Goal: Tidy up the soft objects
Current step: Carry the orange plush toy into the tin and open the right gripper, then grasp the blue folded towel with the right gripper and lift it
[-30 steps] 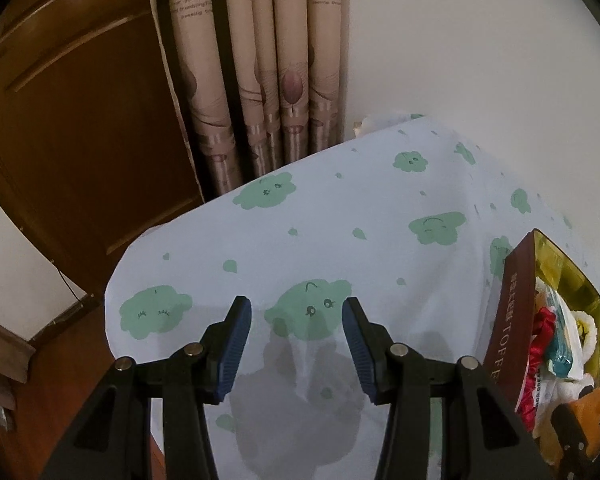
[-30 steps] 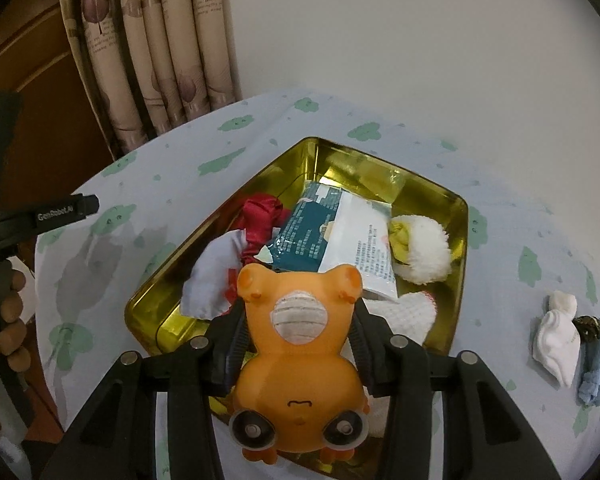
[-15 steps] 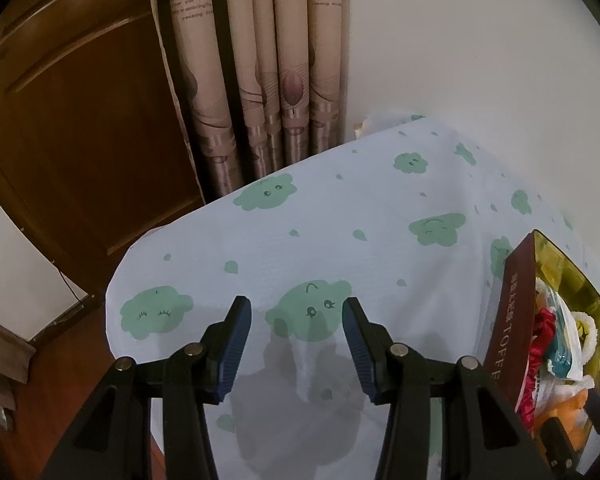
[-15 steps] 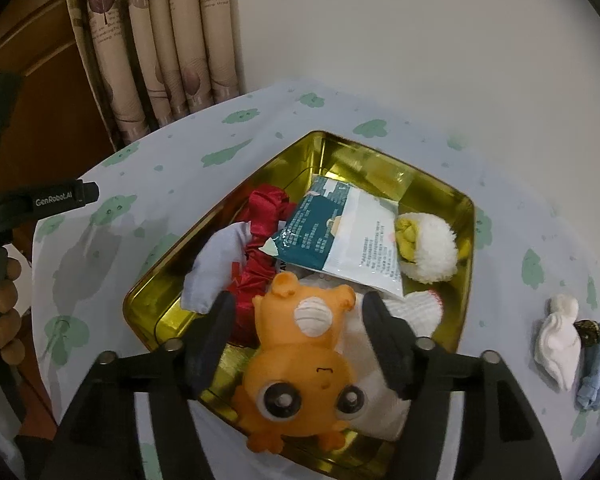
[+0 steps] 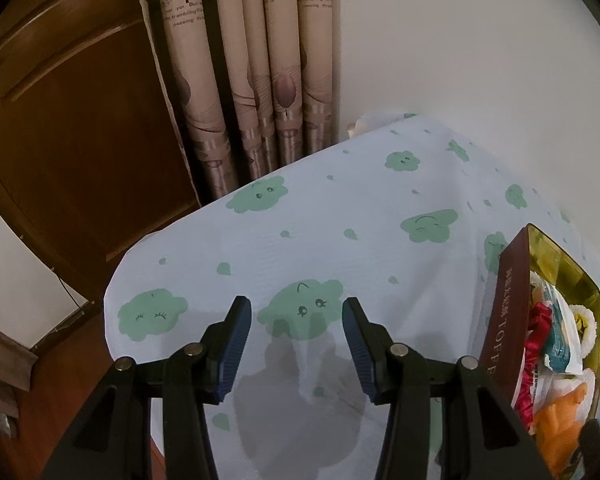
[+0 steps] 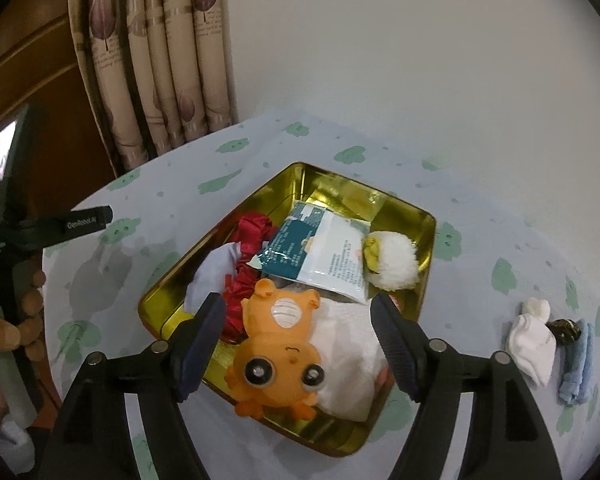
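Note:
A gold tin (image 6: 400, 204) sits on the cloud-print tablecloth. In it lie an orange plush toy (image 6: 278, 354), a red scrunchie (image 6: 248, 276), a grey-white cloth (image 6: 210, 276), a tissue packet (image 6: 320, 258), a white fluffy pom (image 6: 394, 266) and a white cloth (image 6: 348, 364). My right gripper (image 6: 300, 316) is open above the toy, holding nothing. My left gripper (image 5: 296, 324) is open and empty over bare tablecloth, left of the tin (image 5: 508, 312). A white sock (image 6: 530, 340) and a blue cloth (image 6: 578, 364) lie right of the tin.
A small dark object (image 6: 564, 330) lies between sock and blue cloth. Patterned curtains (image 5: 256, 60) and a wooden door (image 5: 72, 128) stand behind the table's left end. A white wall (image 6: 420, 60) runs along the back. The table edge (image 5: 112, 312) drops off at left.
My right gripper opened and let go of the orange plush, which now lies in the tin. The gripper then drew back and up. The left gripper stayed still.

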Demonstrator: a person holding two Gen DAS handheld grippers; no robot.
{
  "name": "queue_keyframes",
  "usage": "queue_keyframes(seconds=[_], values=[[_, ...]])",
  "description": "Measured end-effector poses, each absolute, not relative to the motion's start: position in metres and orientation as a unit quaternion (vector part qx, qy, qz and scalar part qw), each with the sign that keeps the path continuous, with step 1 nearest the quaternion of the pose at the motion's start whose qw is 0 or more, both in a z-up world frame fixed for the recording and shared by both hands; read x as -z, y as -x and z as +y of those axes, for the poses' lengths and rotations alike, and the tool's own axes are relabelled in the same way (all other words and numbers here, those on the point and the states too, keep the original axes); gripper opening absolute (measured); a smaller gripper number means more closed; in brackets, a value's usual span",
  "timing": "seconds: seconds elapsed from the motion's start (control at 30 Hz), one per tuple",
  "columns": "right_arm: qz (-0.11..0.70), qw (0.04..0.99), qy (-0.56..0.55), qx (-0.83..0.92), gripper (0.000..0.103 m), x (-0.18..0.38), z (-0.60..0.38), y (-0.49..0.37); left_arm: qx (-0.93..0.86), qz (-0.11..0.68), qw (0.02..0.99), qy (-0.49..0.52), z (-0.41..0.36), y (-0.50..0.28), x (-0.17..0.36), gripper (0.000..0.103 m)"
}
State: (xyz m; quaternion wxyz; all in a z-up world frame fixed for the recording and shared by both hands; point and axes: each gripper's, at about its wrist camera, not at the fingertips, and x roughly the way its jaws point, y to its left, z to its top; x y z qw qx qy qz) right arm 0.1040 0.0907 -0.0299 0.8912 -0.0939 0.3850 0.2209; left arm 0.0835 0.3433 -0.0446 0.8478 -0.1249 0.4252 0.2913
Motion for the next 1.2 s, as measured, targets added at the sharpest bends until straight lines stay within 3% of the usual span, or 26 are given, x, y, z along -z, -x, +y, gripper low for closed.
queue_keyframes(seconds=[0.6,1.2], values=[[0.368,0.913,0.011,-0.175,0.076,0.013,0.021,-0.115,-0.288,0.427,0.849,0.115,0.338,-0.086,0.047,0.048],[0.398,0.913,0.055,0.062,0.079,0.070,-0.185,-0.144,-0.293,0.432,0.847,0.102,0.340,-0.087,0.050,0.048]])
